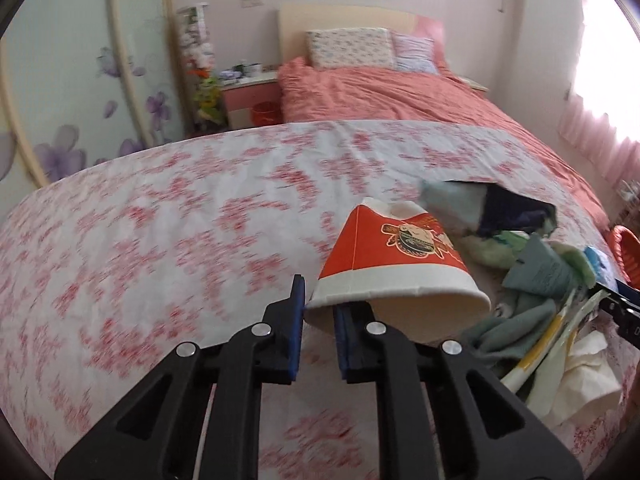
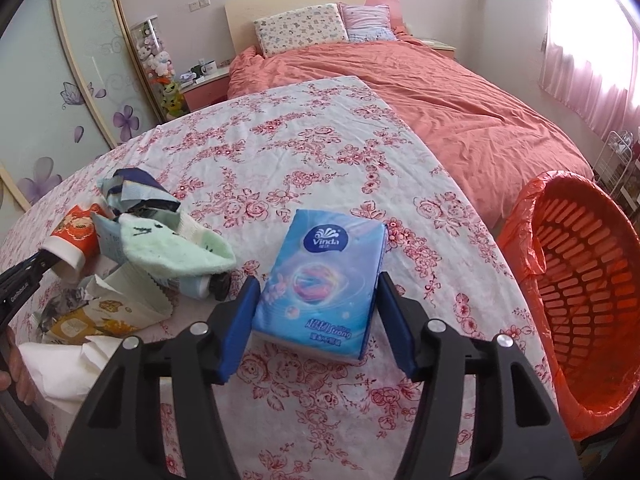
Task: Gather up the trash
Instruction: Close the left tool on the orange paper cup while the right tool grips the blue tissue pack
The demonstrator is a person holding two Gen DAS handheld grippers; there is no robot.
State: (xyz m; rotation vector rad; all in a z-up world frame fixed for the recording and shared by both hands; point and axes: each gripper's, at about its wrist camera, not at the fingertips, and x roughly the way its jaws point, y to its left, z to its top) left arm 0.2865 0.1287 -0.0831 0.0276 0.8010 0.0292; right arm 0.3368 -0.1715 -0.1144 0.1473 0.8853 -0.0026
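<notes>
1. The left gripper (image 1: pixel 318 312) has its fingers drawn narrow and pinched on the rim of an orange-and-white paper cup (image 1: pixel 394 264): one blue pad sits outside the cup wall, the other inside the mouth. The cup lies tilted on its side, its base pointing away toward 12 o'clock.
2. In the right wrist view the same cup (image 2: pixel 76 236) shows at 9 o'clock, on the edge of the litter pile.
3. The right gripper (image 2: pixel 316 320) straddles a blue pack of tissues (image 2: pixel 320 280), which lies flat on the worktop (image 2: pixel 280 152) under a floral cloth. Its fingers stand at a middling width, one on each long side of the pack; whether the pads press on it I cannot tell.
4. The litter pile sits at 9 to 10 o'clock from the tissue pack: a pale green sock (image 2: pixel 176 248), dark and light fabric scraps (image 2: pixel 136 192), a torn yellow wrapper (image 2: pixel 100 316) and crumpled white paper (image 2: pixel 64 372).
5. An orange slatted basket (image 2: pixel 580 280), lined with an orange bag, stands at 3 o'clock, past the worktop's edge, tipped so that its mouth faces the camera.
6. A bed (image 2: pixel 460 100) with a coral cover lies beyond the worktop at 12 to 1 o'clock.
</notes>
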